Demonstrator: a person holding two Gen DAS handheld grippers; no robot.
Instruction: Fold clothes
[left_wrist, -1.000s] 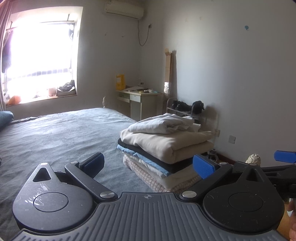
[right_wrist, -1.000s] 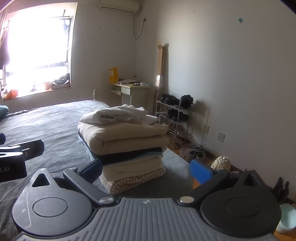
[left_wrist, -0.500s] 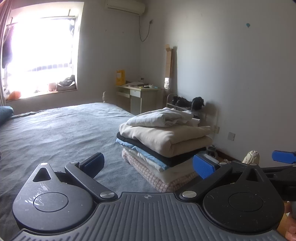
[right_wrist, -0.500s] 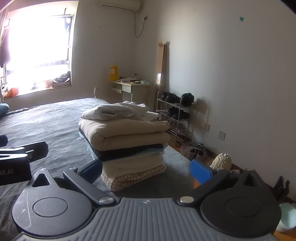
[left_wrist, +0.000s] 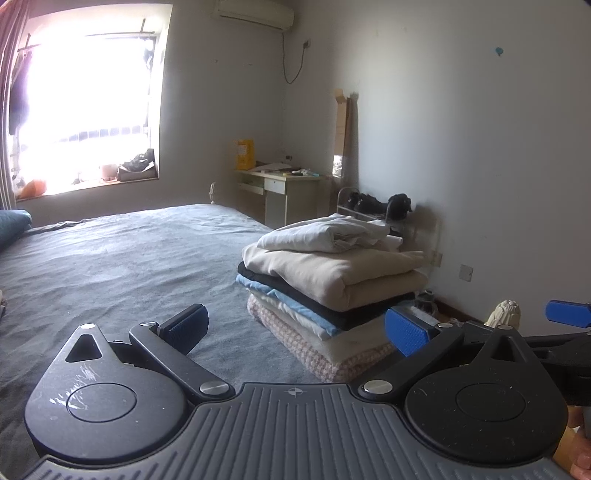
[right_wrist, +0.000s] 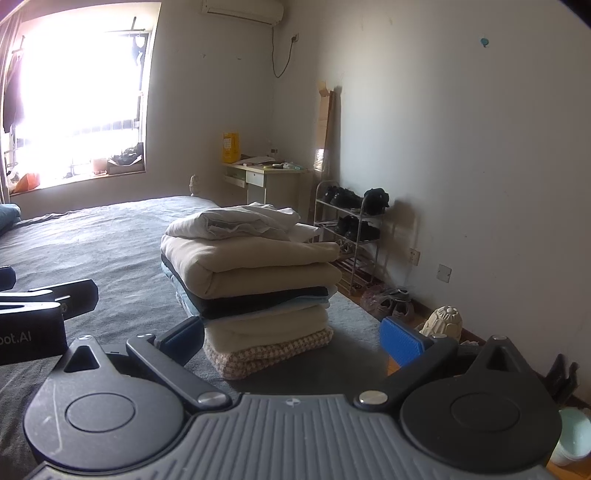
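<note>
Left tool (left_wrist: 295, 328) lower frame, pads spread, empty, level over the grey bed (left_wrist: 110, 266). One stack of folded clothes (left_wrist: 328, 284) centre-right on the bed edge, maybe seven layers. Right tool (right_wrist: 291, 338) spread, empty, aimed at the stack; shoe rack (right_wrist: 351, 229) right.

left gripper (left_wrist: 295, 328): black linkage arms, blue ribbed pads, grey ribbed base, round black discs with white scuffs at 8 o'clock | right gripper (right_wrist: 291, 334): same build, silver screws at pivots | white "oot.AI" lettering at 9 o'clock in right view
</note>
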